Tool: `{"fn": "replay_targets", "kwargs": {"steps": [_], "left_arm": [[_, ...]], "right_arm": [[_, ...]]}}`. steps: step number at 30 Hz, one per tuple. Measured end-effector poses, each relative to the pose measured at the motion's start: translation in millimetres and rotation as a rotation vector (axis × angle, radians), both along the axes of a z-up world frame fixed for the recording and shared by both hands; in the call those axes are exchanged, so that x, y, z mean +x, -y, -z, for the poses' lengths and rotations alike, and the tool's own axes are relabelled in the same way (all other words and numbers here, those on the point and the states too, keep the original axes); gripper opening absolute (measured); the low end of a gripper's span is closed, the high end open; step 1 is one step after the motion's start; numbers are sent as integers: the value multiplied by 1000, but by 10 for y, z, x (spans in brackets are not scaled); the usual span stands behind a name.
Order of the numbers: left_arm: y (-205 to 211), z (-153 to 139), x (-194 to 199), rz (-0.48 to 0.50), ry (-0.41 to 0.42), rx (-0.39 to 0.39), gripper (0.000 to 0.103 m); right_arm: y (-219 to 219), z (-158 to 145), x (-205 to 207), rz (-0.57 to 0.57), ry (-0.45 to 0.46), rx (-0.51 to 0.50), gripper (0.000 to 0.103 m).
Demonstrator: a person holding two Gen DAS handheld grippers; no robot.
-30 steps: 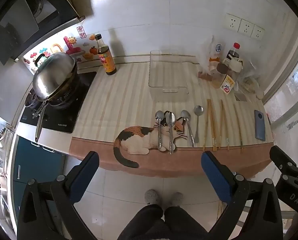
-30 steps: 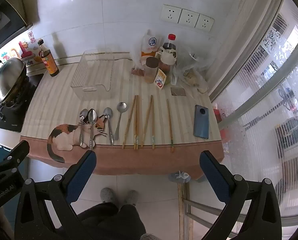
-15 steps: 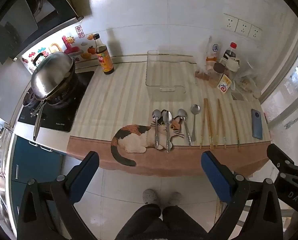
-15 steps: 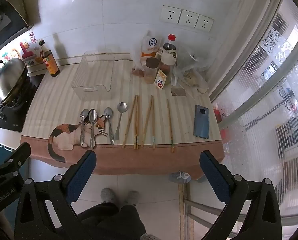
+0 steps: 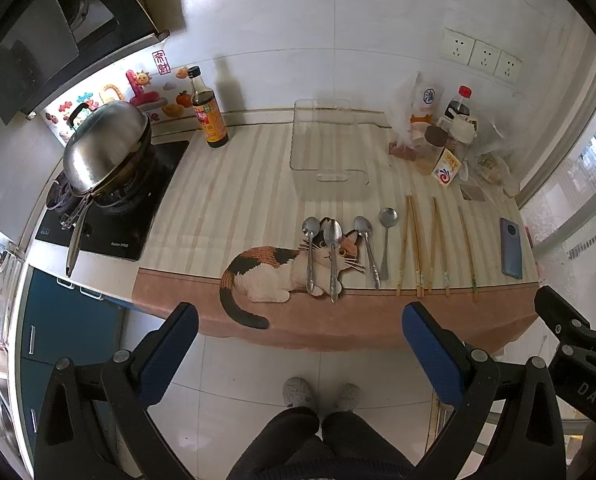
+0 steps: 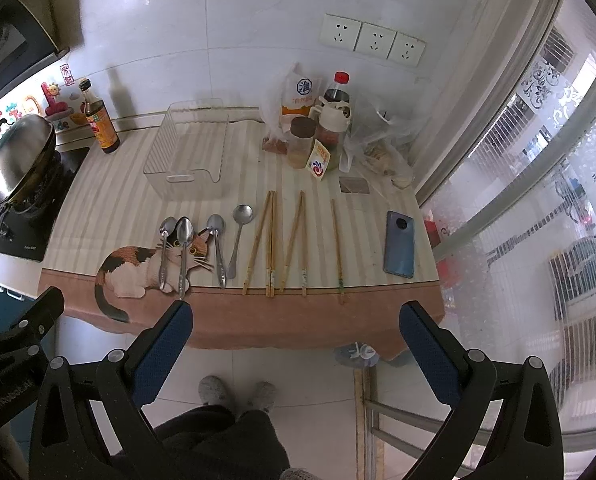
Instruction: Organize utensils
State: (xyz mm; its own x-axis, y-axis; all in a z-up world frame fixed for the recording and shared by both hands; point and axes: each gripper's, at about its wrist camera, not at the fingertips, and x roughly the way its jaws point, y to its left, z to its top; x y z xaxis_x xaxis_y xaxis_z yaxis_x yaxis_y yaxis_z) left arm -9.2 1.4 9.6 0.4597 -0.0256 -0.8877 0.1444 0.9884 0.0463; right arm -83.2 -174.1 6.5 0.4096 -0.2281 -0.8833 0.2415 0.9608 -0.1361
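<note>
both grippers are drifting slightly back from the counter. left gripper (image 5: 298, 344) and right gripper (image 6: 295, 336) are hanging wide open, empty. ahead of them, spoons (image 5: 332, 254) and chopsticks (image 6: 271, 240) are lying flat; thin, stiff, slippery, best pinched mid-handle.

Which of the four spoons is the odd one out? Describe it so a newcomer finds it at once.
Start at the cat picture on the striped counter mat; four spoons lie in a row by the cat's head. The odd one is the round-bowled spoon, last on the right beside the chopsticks. Its bowl is rounder than the other spoons' oval ones.
</note>
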Motion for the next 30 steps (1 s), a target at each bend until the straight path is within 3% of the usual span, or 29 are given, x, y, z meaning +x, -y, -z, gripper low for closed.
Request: {"fn": "replay_targets", "kwargs": {"steps": [30], "left_arm": [[32,-68,-23,-15,24,-11,103]], "right_arm": [[40,-86,-49,-5,21,-11,103]]}}
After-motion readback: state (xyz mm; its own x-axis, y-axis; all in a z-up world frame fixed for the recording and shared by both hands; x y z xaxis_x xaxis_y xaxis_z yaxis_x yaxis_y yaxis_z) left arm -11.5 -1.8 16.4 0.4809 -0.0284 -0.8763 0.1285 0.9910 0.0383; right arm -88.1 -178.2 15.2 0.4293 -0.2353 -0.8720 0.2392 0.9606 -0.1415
